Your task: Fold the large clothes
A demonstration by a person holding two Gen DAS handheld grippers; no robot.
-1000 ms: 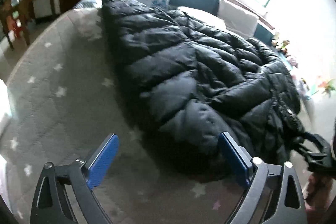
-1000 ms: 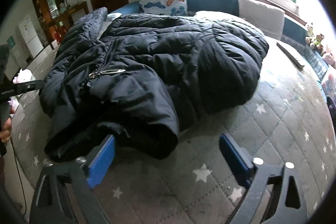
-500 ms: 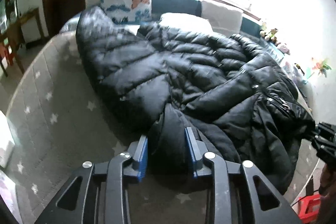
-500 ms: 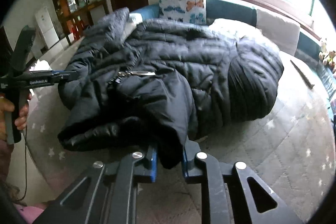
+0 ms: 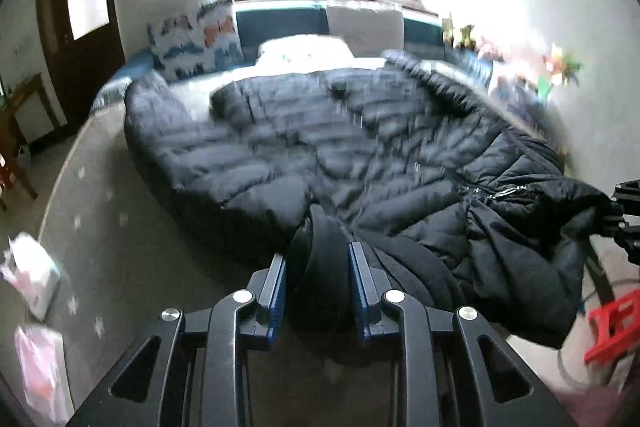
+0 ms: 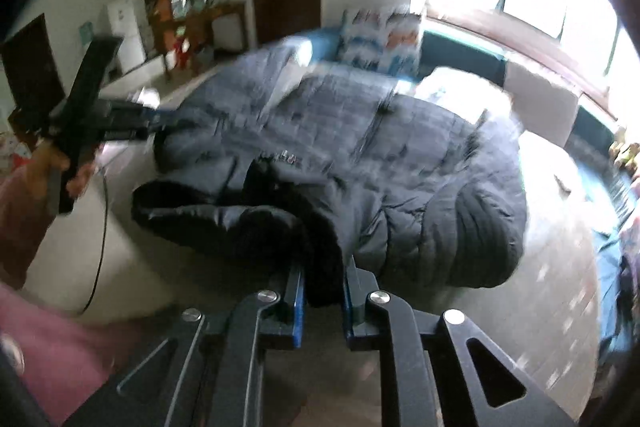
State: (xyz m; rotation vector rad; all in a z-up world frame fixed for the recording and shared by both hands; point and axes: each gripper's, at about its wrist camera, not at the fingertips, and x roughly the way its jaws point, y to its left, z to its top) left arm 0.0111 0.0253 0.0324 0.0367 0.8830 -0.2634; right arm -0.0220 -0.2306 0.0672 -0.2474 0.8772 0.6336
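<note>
A black jacket (image 5: 360, 155) is spread across the bed (image 5: 112, 227), its near hem raised at the bed's near edge. The left gripper (image 5: 316, 283) and right gripper (image 6: 323, 287) are each clamped on that hem. A patterned pillow (image 5: 196, 39) and a white cushion (image 5: 364, 27) are propped along the far edge; a red stool (image 5: 612, 323) is seen beside the bed.

Each camera rides on a gripper, looking forward and steeply down along its fingers, close over a black padded coat (image 5: 360, 163) — one from the coat's left end, one from its right. Both views share the coat, the butterfly pillow (image 6: 380, 39) and the window wall.
</note>
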